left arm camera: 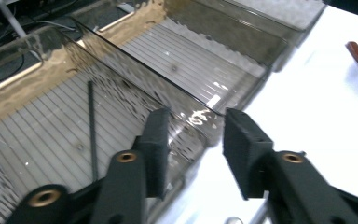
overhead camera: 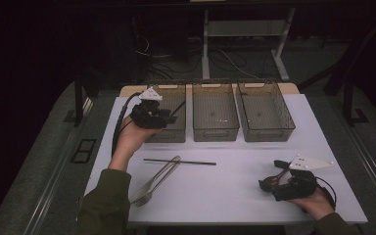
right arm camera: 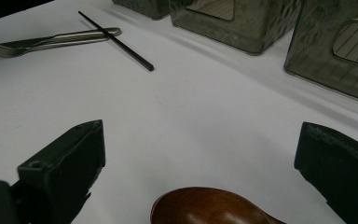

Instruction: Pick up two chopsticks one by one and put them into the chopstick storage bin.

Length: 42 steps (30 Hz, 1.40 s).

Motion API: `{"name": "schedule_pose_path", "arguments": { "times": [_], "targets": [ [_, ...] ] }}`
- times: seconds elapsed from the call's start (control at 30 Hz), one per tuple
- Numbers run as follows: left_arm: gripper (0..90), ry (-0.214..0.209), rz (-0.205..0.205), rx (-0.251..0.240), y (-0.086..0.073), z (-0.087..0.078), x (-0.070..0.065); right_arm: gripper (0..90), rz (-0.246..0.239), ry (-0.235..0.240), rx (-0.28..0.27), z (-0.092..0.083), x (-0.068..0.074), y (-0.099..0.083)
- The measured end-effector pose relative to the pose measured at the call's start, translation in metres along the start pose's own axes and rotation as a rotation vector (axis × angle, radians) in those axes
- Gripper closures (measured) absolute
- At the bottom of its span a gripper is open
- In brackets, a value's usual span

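The work in hand looks like sorting cutlery into three clear bins, and the landmark is the left bin; the left gripper hovers over that bin's near wall, its jaws apart with nothing between them; one black chopstick already lies inside the left bin, along its ribbed floor. A second chopstick lies on the white table just in front of the left bin, crossing the handles of a fork and another steel piece beside it. Far to the right of the left bin, the right gripper rests low on the table, jaws wide apart around a brown wooden spoon without pressing it. I judge the drop finished; next, the left gripper should descend to the second chopstick and pinch it squarely near its middle.
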<state>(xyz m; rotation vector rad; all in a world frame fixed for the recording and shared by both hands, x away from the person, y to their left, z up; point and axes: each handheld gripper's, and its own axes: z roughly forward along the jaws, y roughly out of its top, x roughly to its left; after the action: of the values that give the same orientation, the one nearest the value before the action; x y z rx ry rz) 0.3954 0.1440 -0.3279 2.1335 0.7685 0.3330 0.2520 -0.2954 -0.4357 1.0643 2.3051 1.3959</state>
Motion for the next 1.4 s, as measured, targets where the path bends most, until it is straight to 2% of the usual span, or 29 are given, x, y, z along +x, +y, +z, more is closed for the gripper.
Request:
{"name": "schedule_pose_path", "arguments": {
  "times": [0.17, 0.33, 0.83, 1.1, 1.3, 1.4],
  "targets": [
    [77.7, -0.020, 0.017, 0.027, -0.019, -0.004, -0.010, 2.2, 0.002, -0.002, 0.000, 0.000, 0.000, 0.000],
    [88.9, -0.024, 0.005, 0.053, -0.039, -0.006, -0.011, 2.2, 0.003, -0.003, 0.002, 0.000, 0.000, 0.000],
    [89.0, 0.041, -0.050, 0.130, -0.099, -0.010, 0.003, 2.2, 0.009, -0.009, 0.001, -0.001, 0.000, 0.000],
    [89.0, 0.058, -0.048, 0.185, -0.110, 0.002, 0.010, 2.2, 0.006, -0.010, 0.004, 0.000, 0.000, -0.001],
    [89.0, 0.051, -0.036, 0.248, -0.114, 0.013, 0.009, 2.2, 0.004, -0.009, 0.006, 0.000, 0.000, 0.000],
    [89.0, 0.046, -0.038, 0.258, -0.115, 0.014, 0.009, 2.2, 0.004, -0.010, 0.004, 0.000, 0.000, 0.000]
  ]
}}
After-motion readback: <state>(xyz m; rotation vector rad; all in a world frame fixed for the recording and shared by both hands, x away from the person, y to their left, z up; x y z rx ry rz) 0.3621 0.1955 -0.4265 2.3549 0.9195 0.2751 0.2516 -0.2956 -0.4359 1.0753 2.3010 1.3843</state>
